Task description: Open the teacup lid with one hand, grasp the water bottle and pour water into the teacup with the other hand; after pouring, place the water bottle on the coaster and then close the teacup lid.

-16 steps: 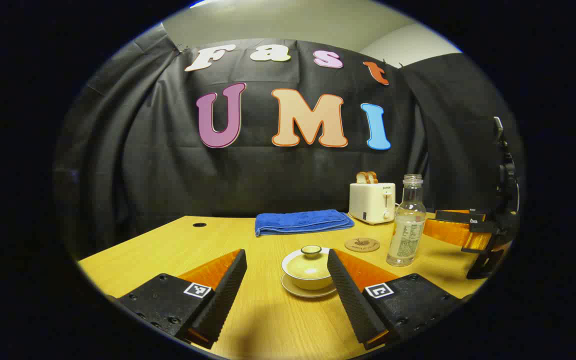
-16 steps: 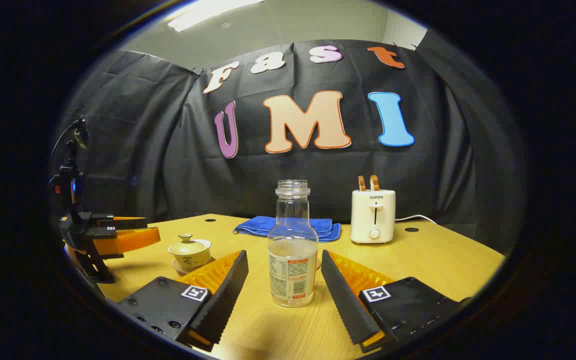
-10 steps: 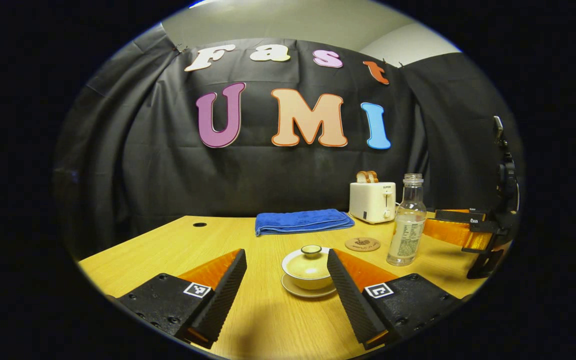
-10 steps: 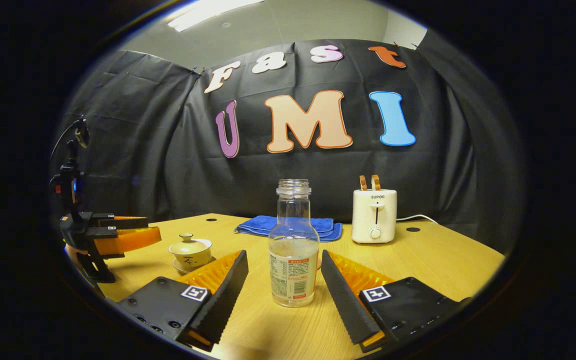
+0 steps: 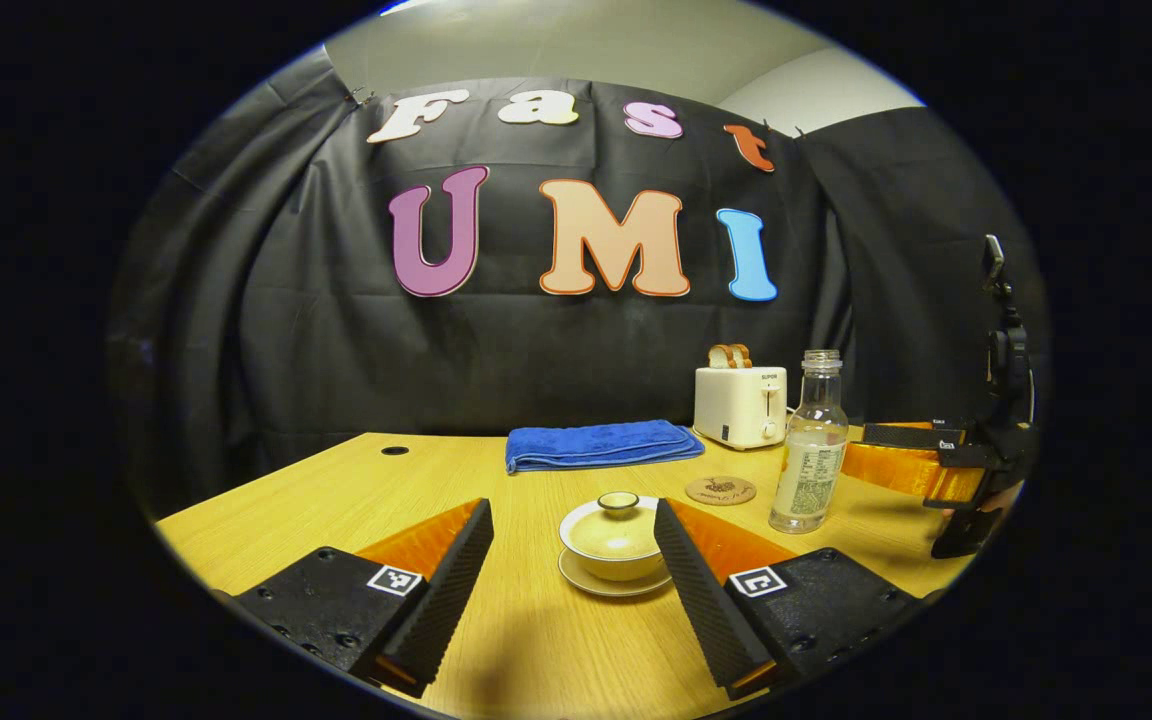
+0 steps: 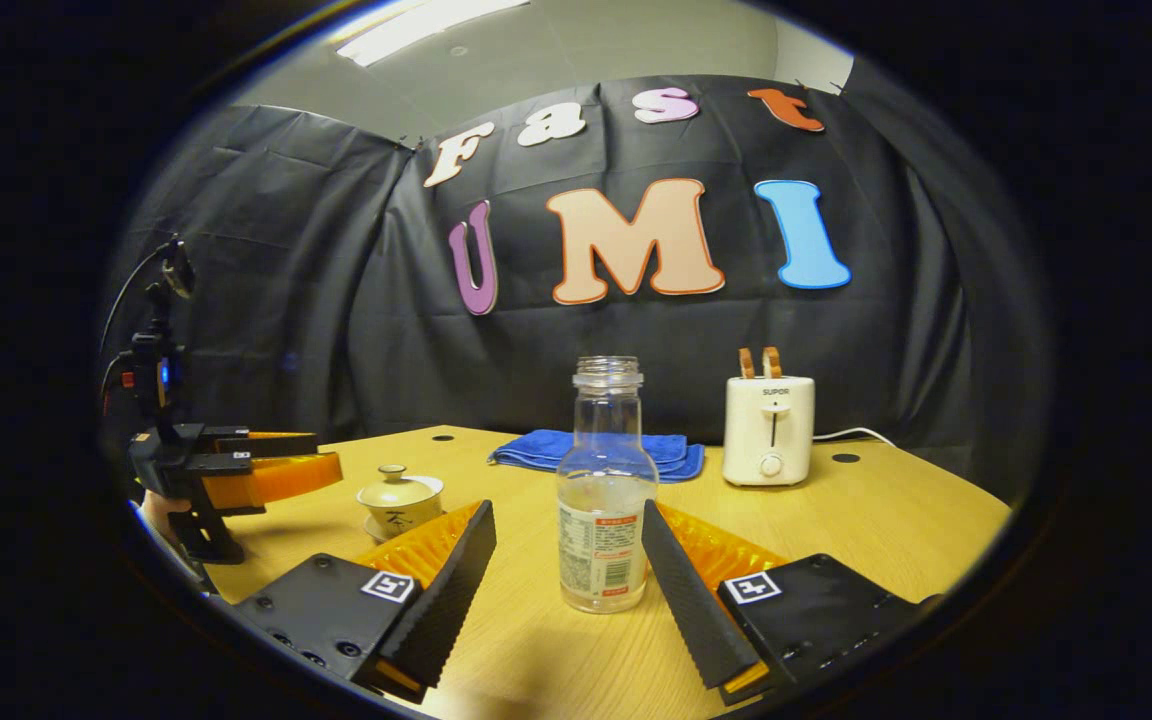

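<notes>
Between the spread fingers at the bottom of the left gripper view, the left gripper [image 5: 568, 590] stands wide open with nothing held, and the teacup [image 5: 612, 545] sits just beyond the fingertips, lower centre of the frame, on its saucer [image 5: 591, 582]. Its lid [image 5: 608, 525] is still on, topped by a small knob [image 5: 619, 499]. That knob looks like the only sensible hold: glazed ceramic, likely slick and brittle, light enough to lift easily but apt to chip or clatter if pinched off-centre or dropped. A narrow, level pinch across the knob would suit it.

Low in the right gripper view, the right gripper [image 6: 568, 590] is likewise wide open and empty, with the water bottle [image 6: 604, 500] upright between the fingertips but touching neither. It is uncapped, clear, and roughly a third full, so probably light, with a smooth wall that could slip or flex; I'd judge the labelled lower body the best place to clamp, keeping it upright until over the cup.

Farther back in the left gripper view, right of centre, the round coaster [image 5: 721, 490] lies flat on the table [image 5: 336, 490], just left of the bottle. Beyond it lie a folded blue towel [image 5: 601, 444] and a toaster [image 5: 740, 405] near the back edge.
</notes>
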Available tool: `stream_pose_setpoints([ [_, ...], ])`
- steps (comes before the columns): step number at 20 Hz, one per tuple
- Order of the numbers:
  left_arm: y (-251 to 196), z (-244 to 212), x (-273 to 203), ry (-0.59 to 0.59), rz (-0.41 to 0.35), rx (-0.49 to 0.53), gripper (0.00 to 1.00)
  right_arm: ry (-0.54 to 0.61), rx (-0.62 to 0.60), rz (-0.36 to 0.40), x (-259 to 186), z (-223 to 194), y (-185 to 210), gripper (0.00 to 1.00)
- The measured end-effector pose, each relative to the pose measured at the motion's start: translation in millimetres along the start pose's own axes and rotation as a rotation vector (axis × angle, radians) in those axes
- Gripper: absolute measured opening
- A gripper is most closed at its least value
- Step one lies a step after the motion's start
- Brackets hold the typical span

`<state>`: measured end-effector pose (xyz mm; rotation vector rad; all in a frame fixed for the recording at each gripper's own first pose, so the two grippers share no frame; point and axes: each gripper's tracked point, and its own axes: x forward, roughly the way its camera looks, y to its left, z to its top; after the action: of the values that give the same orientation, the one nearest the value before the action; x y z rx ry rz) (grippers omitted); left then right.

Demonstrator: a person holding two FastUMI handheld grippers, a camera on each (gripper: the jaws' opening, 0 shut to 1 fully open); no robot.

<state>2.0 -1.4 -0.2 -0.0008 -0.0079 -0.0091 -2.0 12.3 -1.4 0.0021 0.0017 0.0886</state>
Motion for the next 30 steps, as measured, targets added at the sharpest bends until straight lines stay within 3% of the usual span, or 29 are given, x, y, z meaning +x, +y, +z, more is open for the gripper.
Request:
stream_pose_setpoints([
  [7,0.2,-0.7,1.6,0.001,0.014,-0.003,0.95,-0.002,-0.001,-0.045,2.5,-0.3,-8.9,0.95],
  [9,-1.0,-1.1,2.6,0.002,-0.002,-0.003,0.95,-0.002,-0.001,-0.045,3.1,0.0,-9.0,0.92],
  [16,-13.8,-0.4,21.8,0.012,-0.054,-0.004,0.95,-0.003,-0.001,-0.045,3.6,1.0,-7.1,0.95],
  [17,-16.0,1.6,27.1,0.011,-0.059,-0.004,0.95,-0.002,0.0,-0.045,2.9,0.3,-6.9,0.92],
  [23,-23.6,-1.2,41.9,0.029,-0.093,-0.002,0.95,-0.003,0.001,-0.043,3.2,0.5,-5.2,0.99],
  [24,-24.9,-2.9,45.2,0.037,-0.095,-0.001,0.95,-0.003,0.0,-0.042,3.5,1.2,-4.9,0.92],
  [25,-25.6,-4.2,48.7,0.045,-0.096,-0.002,0.95,-0.003,0.001,-0.042,3.0,0.5,-5.0,0.95],
  [28,-29.4,-7.7,54.4,0.066,-0.11,0.001,0.95,-0.003,0.001,-0.04,3.6,0.9,-4.0,0.92],
  [30,-29.0,-11.2,60.1,0.085,-0.109,-0.002,0.9,-0.003,0.002,-0.038,4.1,0.9,-4.4,0.95],
])
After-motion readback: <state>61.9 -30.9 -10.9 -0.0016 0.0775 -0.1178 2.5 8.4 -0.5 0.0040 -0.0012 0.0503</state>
